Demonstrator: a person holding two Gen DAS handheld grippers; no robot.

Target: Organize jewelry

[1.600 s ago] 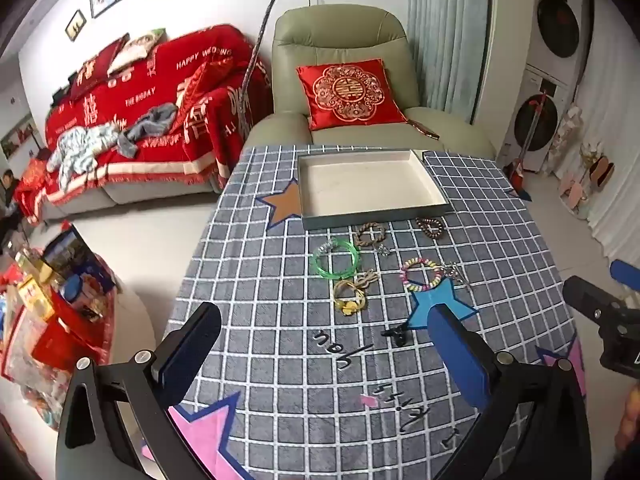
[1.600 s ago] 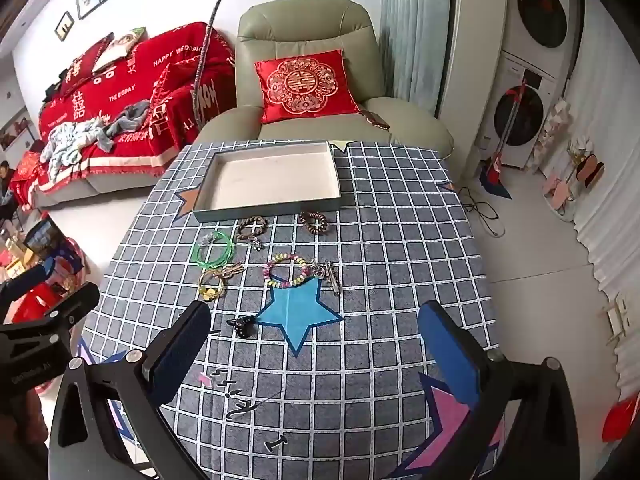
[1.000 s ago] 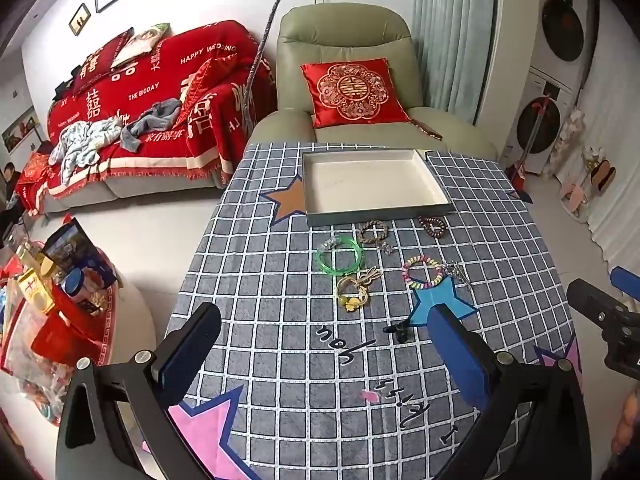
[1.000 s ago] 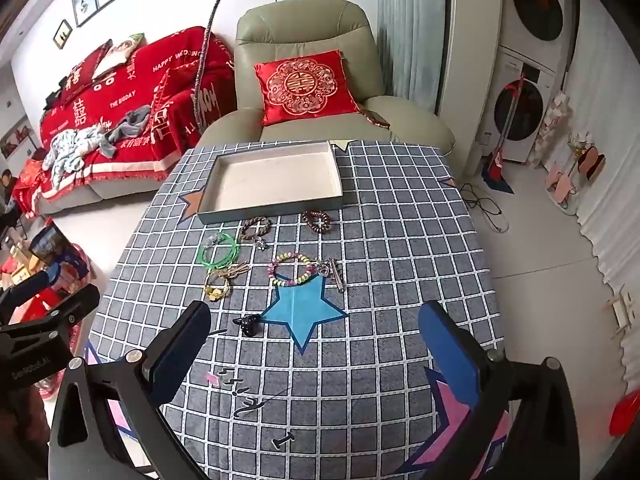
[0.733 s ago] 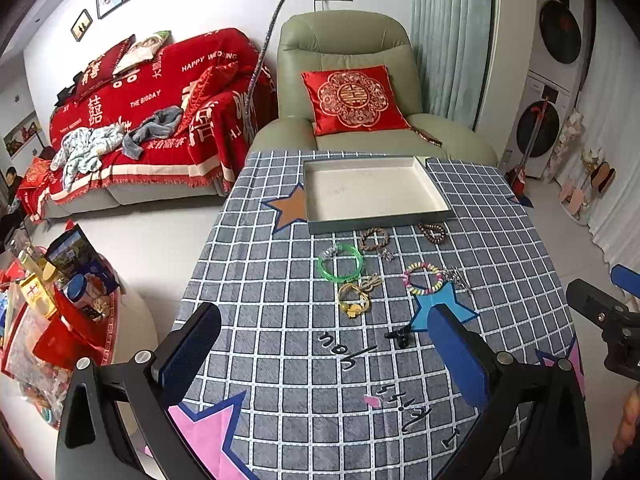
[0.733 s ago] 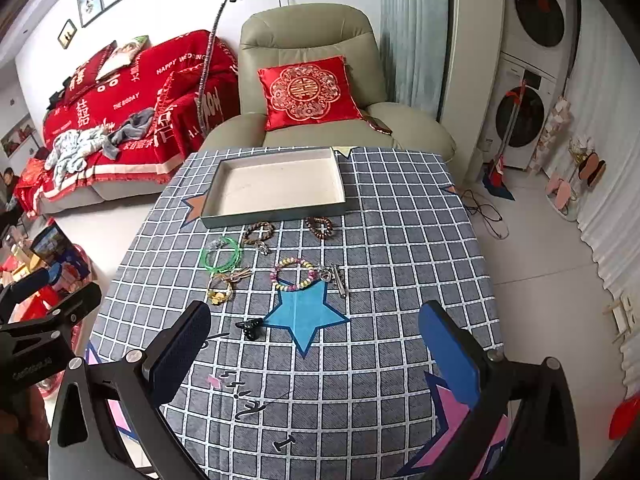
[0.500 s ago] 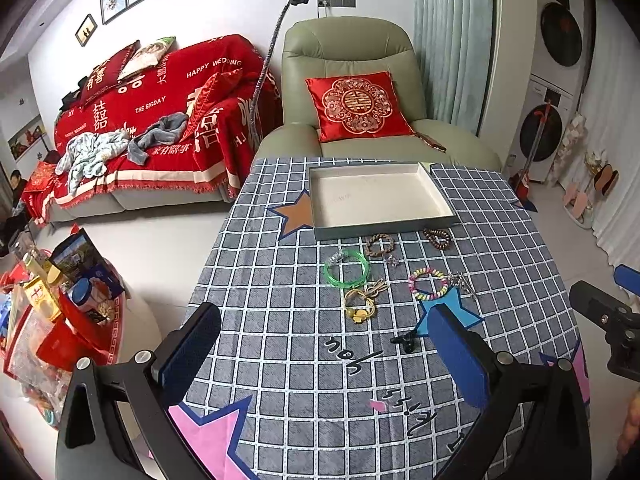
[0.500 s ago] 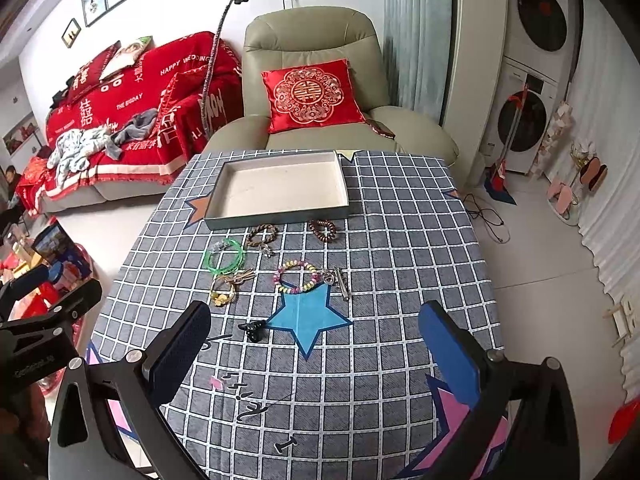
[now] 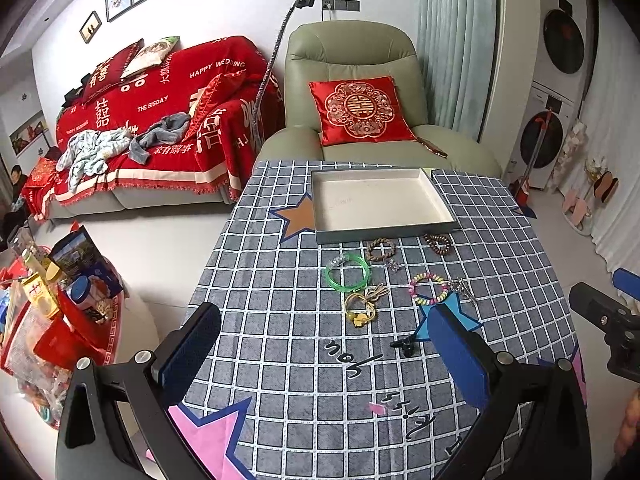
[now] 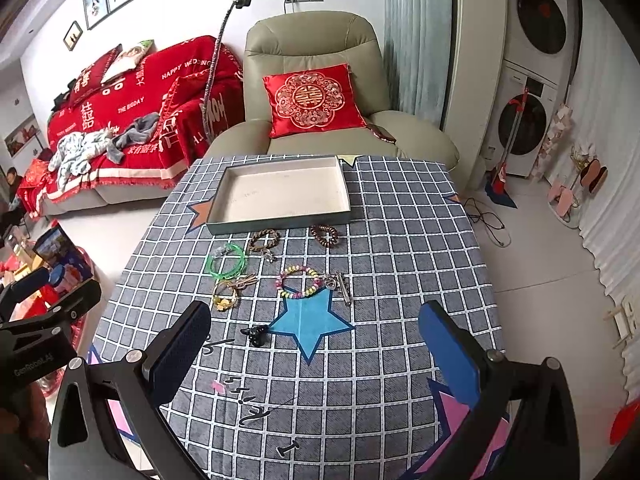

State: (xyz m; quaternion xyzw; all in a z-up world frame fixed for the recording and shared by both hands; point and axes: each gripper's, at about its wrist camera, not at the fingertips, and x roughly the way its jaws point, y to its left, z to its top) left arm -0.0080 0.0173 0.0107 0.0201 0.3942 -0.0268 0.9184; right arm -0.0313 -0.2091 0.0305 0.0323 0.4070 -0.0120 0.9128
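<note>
Both grippers, left (image 9: 326,354) and right (image 10: 314,350), hang wide apart and empty over the near surface (image 10: 400,264). Left to right below the empty tray (image 10: 280,220): green bangle (image 10: 226,262), stiff and slick, so we pinch its rim; beaded bracelet (image 10: 298,280), light and floppy; metal clasp piece (image 10: 342,284), thin.

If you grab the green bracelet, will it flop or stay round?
The green bracelet looks like a clear hard ring, so it probably stays round. It seems thin and light. Its glossy surface might slip between the open right tool pads, and it could roll if dropped on edge.
</note>
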